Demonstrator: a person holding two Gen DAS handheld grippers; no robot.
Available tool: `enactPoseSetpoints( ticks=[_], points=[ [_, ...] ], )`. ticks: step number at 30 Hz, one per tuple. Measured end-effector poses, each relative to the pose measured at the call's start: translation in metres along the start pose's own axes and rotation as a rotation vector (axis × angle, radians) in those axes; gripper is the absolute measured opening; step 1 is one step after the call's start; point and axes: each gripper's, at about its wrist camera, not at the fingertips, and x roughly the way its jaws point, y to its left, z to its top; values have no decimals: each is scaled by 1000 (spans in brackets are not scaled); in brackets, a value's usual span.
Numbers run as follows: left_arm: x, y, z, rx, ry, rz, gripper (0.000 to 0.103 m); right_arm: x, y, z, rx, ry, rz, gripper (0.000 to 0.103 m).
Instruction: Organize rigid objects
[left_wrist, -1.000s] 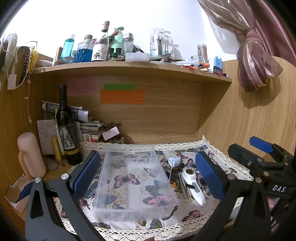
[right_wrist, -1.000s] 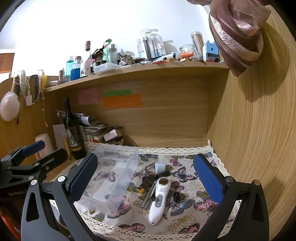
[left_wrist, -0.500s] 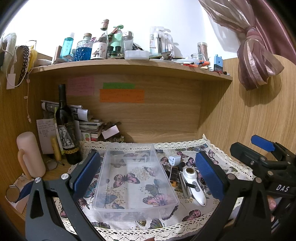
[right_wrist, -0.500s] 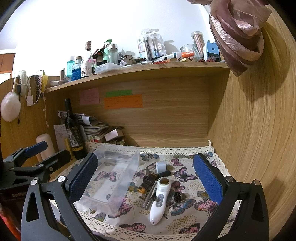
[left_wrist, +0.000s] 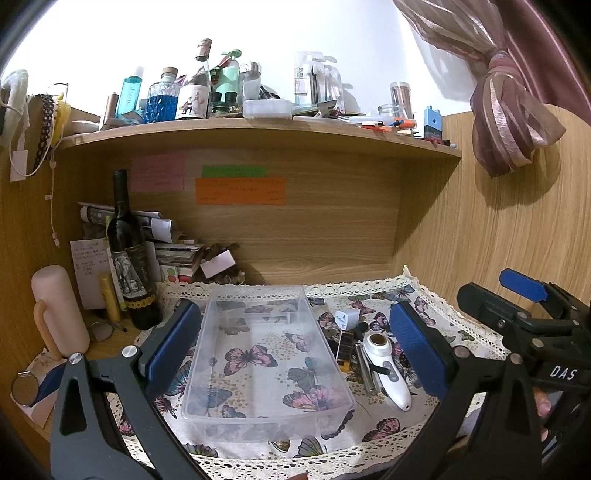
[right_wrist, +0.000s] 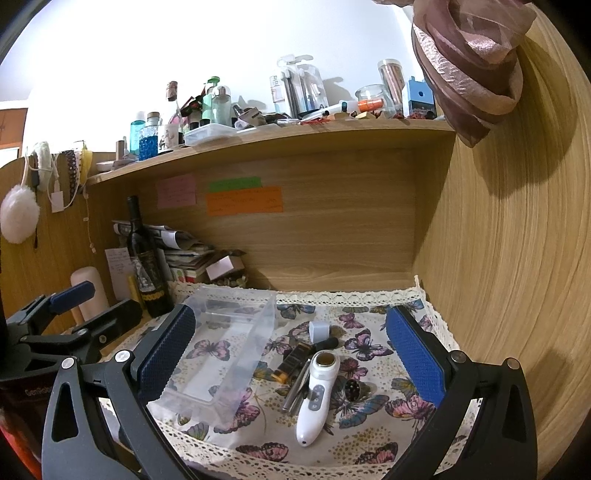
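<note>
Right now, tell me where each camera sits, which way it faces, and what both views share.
Left wrist view: rides the left tongs, facing the desk's back wall over the clear bin; own two open fingers frame the bin, and the right tongs show at the right edge.
Right wrist view: rides the right tongs, facing the same wall from further right, over the white handheld device; own open fingers show, with the left tongs at the left edge.
Shared: bin, device, wine bottle, butterfly cloth.
</note>
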Motion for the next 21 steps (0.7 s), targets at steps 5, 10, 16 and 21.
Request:
enactPoseSetpoints(
  ticks=[5,10,16,21],
  points=[
    [2,1,0,-3,7,-2,103,1,0,-1,2,3,4,103],
    [7,4,0,-9,14,2,103,2,-1,-1,2,3,4,103],
    [15,15,2,-43,26,-32,103,10,-1,-1,-6,7,-18,103],
    [36,33,3,-70,113,-60,103,26,-6,-3,-26,38,-39,103]
  ],
)
